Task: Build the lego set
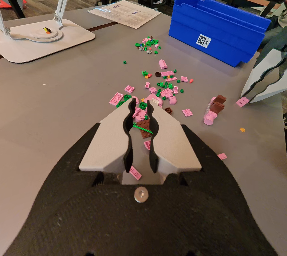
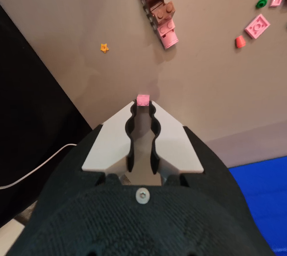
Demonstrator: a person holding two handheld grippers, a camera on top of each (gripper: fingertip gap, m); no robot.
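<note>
While the right gripper (image 2: 143, 102) is pinching a small pink brick (image 2: 143, 100) at its tips, the half-built pink-and-brown assembly (image 2: 160, 9) is lying at twelve o'clock, long axis toward it; the left gripper (image 1: 140, 101) is hovering spread, empty.

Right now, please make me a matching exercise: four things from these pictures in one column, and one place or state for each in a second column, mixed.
Things
1. small pink brick
2. blue bin
3. brown square plate
4. pink and brown assembly

Places or states
a. lying on its side on the table, apart from both claws
b. pinched at the tip of the right claw
c. seen between the fingers of the open left claw
d. standing at the far right of the table

Pairs: 1-b, 2-d, 3-c, 4-a
</note>
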